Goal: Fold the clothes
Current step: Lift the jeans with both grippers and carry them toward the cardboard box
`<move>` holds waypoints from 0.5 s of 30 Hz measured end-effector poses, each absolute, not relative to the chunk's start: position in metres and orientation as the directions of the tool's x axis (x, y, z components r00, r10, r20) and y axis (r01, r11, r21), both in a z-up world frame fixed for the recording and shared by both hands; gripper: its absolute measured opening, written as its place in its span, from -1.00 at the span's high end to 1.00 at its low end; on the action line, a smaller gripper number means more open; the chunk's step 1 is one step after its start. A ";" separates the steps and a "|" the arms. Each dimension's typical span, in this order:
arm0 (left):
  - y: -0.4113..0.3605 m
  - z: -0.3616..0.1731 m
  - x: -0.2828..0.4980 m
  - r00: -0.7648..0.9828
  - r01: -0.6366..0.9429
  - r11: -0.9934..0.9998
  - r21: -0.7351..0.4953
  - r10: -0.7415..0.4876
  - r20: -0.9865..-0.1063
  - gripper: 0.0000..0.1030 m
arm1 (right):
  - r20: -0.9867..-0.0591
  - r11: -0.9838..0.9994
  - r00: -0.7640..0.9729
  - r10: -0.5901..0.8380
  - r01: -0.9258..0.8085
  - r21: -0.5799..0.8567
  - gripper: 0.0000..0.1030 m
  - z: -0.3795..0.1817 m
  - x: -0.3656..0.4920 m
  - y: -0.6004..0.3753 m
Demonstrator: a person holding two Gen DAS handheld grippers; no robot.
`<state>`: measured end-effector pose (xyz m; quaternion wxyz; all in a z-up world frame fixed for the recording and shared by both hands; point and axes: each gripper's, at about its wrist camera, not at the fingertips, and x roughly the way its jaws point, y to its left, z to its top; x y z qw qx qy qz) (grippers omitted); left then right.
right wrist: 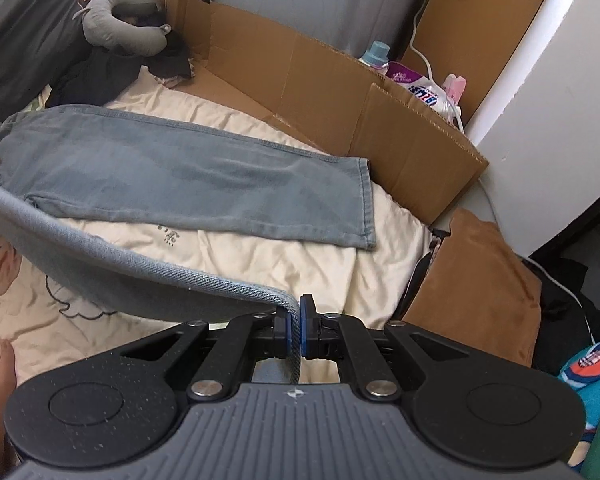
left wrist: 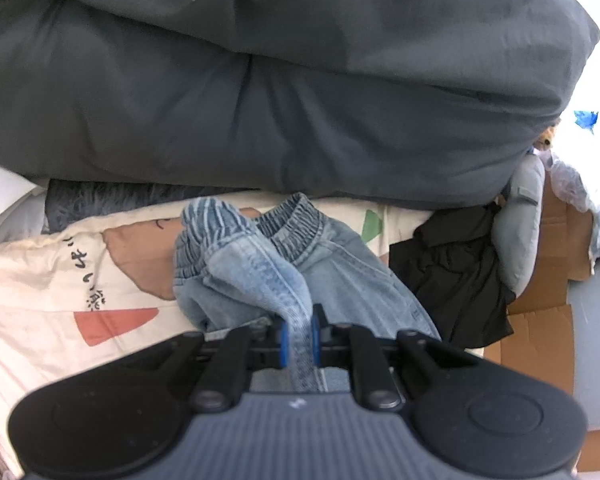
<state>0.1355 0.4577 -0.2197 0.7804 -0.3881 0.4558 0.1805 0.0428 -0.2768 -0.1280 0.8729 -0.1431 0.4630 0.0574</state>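
- Left view: left gripper (left wrist: pixel 299 338) pinches the jeans (left wrist: pixel 260 264) at the bunched waistband, centre frame.
- Right view: right gripper (right wrist: pixel 296 330) pinches a hem; one leg lies flat, upper left.

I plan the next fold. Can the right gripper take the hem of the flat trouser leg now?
Probably not yet: the right gripper is shut on the jeans, so its jaws are occupied. Nothing lies over the hem itself.
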 end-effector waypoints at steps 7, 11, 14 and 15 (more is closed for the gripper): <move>0.449 -0.208 0.145 0.515 -0.655 0.625 -0.424 -0.041 -0.856 0.79 | -0.810 0.962 0.587 -0.002 -0.221 -0.162 0.98 -0.127 0.063 -0.286; 0.443 -0.204 0.151 0.519 -0.664 0.616 -0.423 -0.026 -0.854 0.79 | -0.799 0.964 0.601 0.019 -0.222 -0.144 0.98 -0.129 0.078 -0.293; 0.441 -0.207 0.156 0.526 -0.667 0.606 -0.433 -0.028 -0.850 0.79 | -0.792 0.967 0.611 0.023 -0.215 -0.138 0.98 -0.131 0.091 -0.297; 0.439 -0.209 0.158 0.527 -0.667 0.605 -0.435 -0.029 -0.849 0.79 | -0.790 0.967 0.613 0.019 -0.211 -0.140 0.98 -0.132 0.096 -0.298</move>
